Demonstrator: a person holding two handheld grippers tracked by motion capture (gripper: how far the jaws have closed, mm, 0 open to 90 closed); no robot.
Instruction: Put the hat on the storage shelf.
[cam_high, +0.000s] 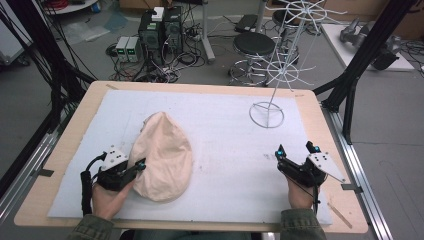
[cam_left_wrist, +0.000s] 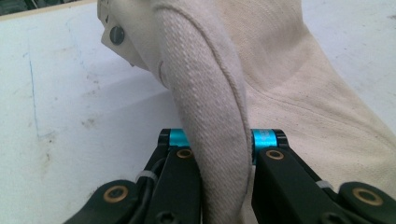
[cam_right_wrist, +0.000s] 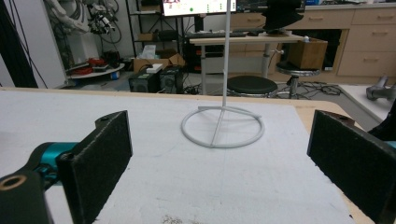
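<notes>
A thick woven edge of the cream canvas hat is being pinched by the left gripper on the white foam mat. The right gripper, foam-padded, is being held wide open and empty; beyond it, a white wire stand is being seen.

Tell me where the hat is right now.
In the high view the hat lies on the left half of the white mat, its near edge pinched by the left gripper, well left of the wire stand.

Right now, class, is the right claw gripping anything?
No. The right claw stands wide open over the white mat, nothing between its pads.
</notes>
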